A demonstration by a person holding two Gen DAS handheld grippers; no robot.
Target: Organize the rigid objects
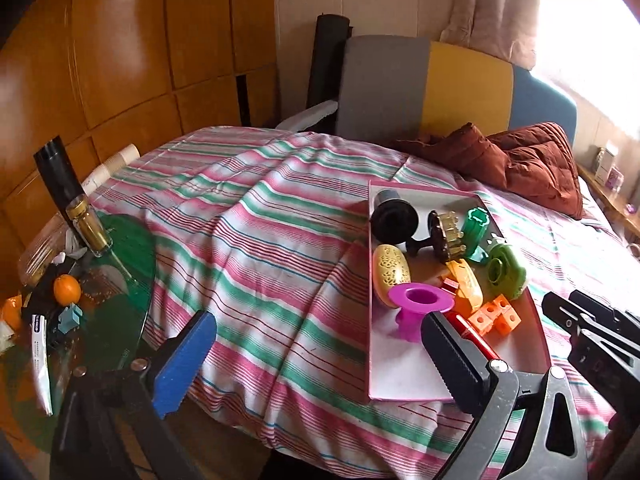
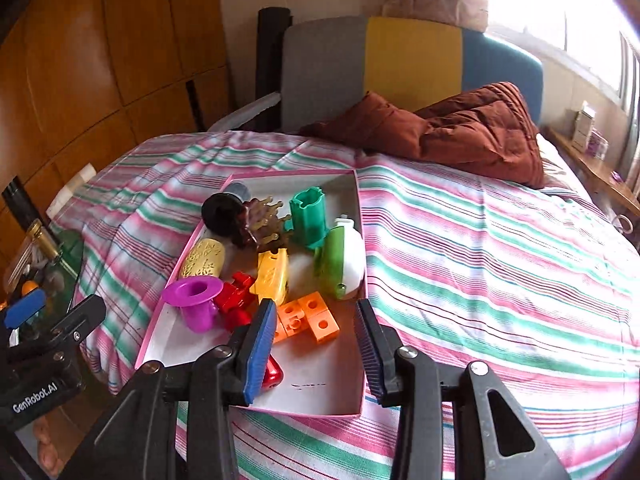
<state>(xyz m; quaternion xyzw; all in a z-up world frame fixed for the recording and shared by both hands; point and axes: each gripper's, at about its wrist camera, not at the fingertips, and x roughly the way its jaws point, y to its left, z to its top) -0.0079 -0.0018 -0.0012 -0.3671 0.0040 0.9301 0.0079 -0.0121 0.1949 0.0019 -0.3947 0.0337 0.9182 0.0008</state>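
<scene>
Pink cardboard forms the rim of the shallow box point(image 2: 192, 246) that lies on the striped bed point(image 2: 500, 280) and holds the rigid toys; it sits centre-left in the right wrist view and right of centre in the left wrist view.

At the far left of the left wrist view a glass surface point(image 1: 132, 248) carries a bottle and an orange, well apart from the box. Next, the left tongs point(image 1: 316, 356) stand at their widest with nothing between the pads, over the bedspread beside the box's left rim.

Inside the box, from the left: a yellow oval point(image 2: 202, 258), a magenta spool point(image 2: 194, 294), a red piece point(image 2: 234, 298), orange cubes point(image 2: 308, 316) and a green and white tape dispenser point(image 2: 340, 260), crowded at the far end while the near end is bare.

The right tongs point(image 2: 316, 344) are partly open and empty, over the box's near end just this side of the cubes.

The step looks like a release into the box. To do it well, lift both tongs straight clear without clipping the rim or nudging the cubes.
</scene>
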